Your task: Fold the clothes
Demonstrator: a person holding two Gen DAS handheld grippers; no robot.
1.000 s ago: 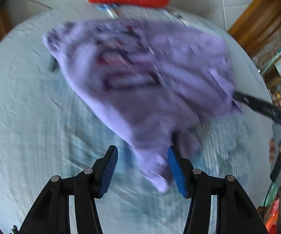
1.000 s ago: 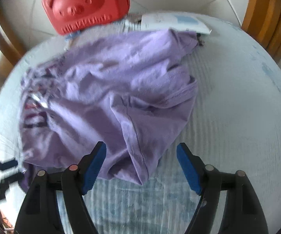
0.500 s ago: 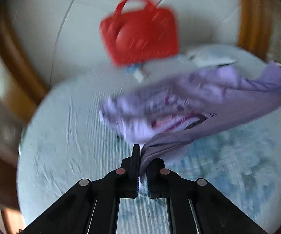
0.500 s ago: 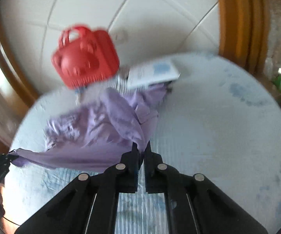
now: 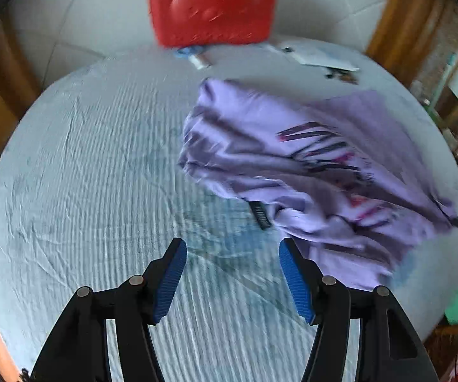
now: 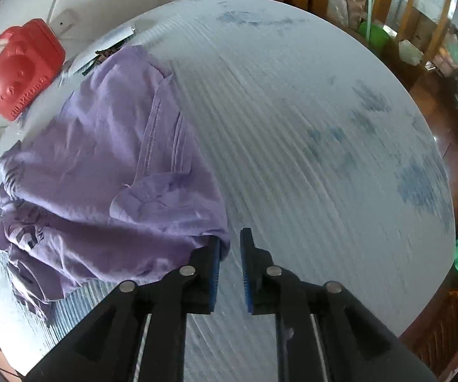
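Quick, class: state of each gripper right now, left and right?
Left gripper: open, holding nothing.
Right gripper: slightly open, empty; purple shirt lies beside its left finger.

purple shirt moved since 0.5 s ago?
Yes. The purple shirt is dropped from both grippers into a heap on the table, now right of the red bag.

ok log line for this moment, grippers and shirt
left gripper open, empty | right gripper slightly open, beside shirt edge | purple shirt crumpled on table, unfolded
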